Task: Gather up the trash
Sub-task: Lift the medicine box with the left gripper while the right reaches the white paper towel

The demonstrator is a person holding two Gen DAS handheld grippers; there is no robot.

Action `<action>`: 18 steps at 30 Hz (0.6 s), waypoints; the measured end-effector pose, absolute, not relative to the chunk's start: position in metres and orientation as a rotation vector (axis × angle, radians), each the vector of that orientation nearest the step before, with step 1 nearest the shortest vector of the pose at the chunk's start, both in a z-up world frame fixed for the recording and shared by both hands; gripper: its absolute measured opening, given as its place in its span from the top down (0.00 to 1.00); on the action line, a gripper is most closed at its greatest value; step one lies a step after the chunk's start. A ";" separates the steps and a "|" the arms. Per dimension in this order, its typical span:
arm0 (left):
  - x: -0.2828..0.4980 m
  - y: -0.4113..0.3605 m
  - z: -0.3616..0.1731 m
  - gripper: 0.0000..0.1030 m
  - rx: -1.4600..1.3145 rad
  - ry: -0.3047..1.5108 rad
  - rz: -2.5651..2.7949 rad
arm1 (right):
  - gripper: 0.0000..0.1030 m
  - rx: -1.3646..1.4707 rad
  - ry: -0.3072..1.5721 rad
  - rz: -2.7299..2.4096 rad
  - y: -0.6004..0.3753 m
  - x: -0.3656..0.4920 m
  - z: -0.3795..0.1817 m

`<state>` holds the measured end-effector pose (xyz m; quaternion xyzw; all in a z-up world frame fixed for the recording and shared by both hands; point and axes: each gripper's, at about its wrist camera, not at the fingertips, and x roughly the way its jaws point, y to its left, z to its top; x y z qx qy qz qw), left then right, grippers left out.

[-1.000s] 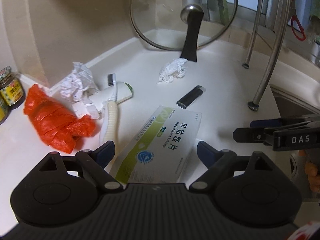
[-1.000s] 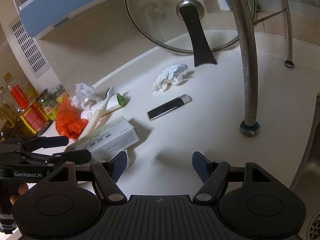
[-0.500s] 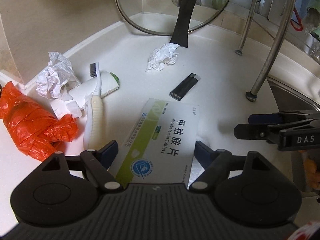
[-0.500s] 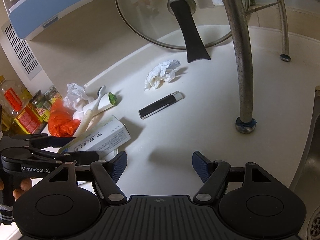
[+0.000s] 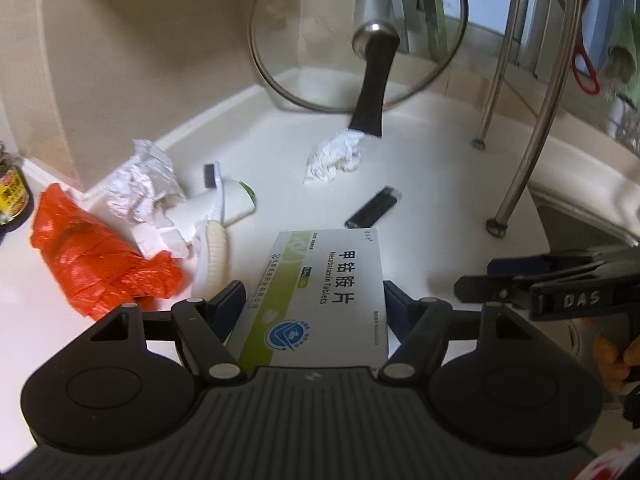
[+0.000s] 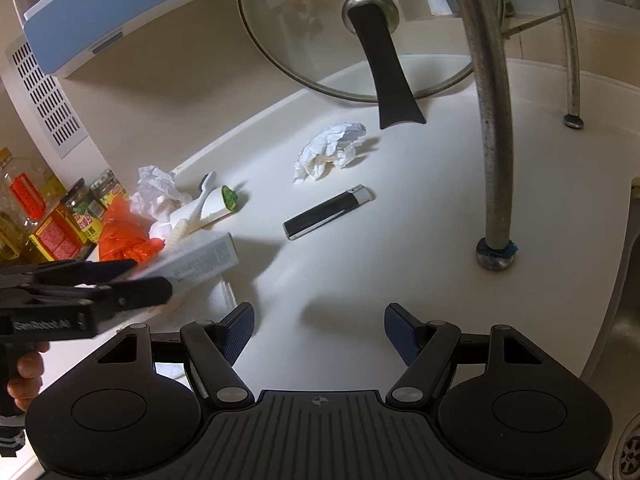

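Observation:
A white and green medicine box [image 5: 324,280] lies between the fingers of my left gripper [image 5: 314,300], whose jaws are closing and whose pads touch its long sides. In the right wrist view the box [image 6: 204,258] hangs tilted just above the white counter [image 6: 400,240], held by the left gripper [image 6: 132,280]. My right gripper [image 6: 320,328] stands open over bare counter with nothing in it, and its tips [image 5: 480,284] show at the right of the left wrist view. A crumpled tissue [image 5: 334,156], a black lighter [image 5: 372,210], an orange plastic bag [image 5: 96,264], crumpled paper [image 5: 140,184], a toothbrush [image 5: 214,240] and a white tube [image 5: 232,200] lie on the counter.
A glass pot lid [image 6: 360,32] with a black handle leans against the back wall. Steel rack legs [image 6: 494,160] stand on the right, with a sink [image 6: 624,320] beyond them. Jars and bottles [image 6: 60,224] crowd the far left edge.
The left gripper's jaws have narrowed onto the medicine box, and the box has come up off the counter. The right gripper has stayed where it was.

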<state>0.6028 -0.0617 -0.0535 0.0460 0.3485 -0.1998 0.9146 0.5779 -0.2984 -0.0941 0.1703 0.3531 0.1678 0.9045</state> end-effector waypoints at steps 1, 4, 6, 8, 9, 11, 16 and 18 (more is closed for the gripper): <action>0.599 -0.060 -0.051 0.32 0.087 0.708 -0.405 | 0.30 0.351 0.728 0.352 -0.297 0.577 -0.093; 0.585 -0.050 -0.042 0.32 0.069 0.677 -0.377 | 0.30 0.345 0.724 0.372 -0.291 0.576 -0.090; 0.574 -0.041 -0.036 0.32 0.049 0.660 -0.350 | 0.30 0.341 0.722 0.388 -0.286 0.575 -0.088; 0.563 -0.027 -0.033 0.32 0.034 0.647 -0.310 | 0.30 0.335 0.722 0.411 -0.280 0.574 -0.087; 0.558 -0.020 -0.031 0.32 0.031 0.642 -0.285 | 0.30 0.330 0.724 0.423 -0.277 0.573 -0.087; 0.545 -0.004 -0.030 0.32 0.025 0.637 -0.227 | 0.30 0.320 0.727 0.442 -0.270 0.571 -0.087; 0.519 0.037 -0.031 0.32 0.026 0.639 -0.056 | 0.30 0.304 0.730 0.477 -0.258 0.571 -0.090; 0.511 0.052 -0.034 0.32 0.010 0.645 0.005 | 0.31 0.289 0.719 0.497 -0.253 0.574 -0.091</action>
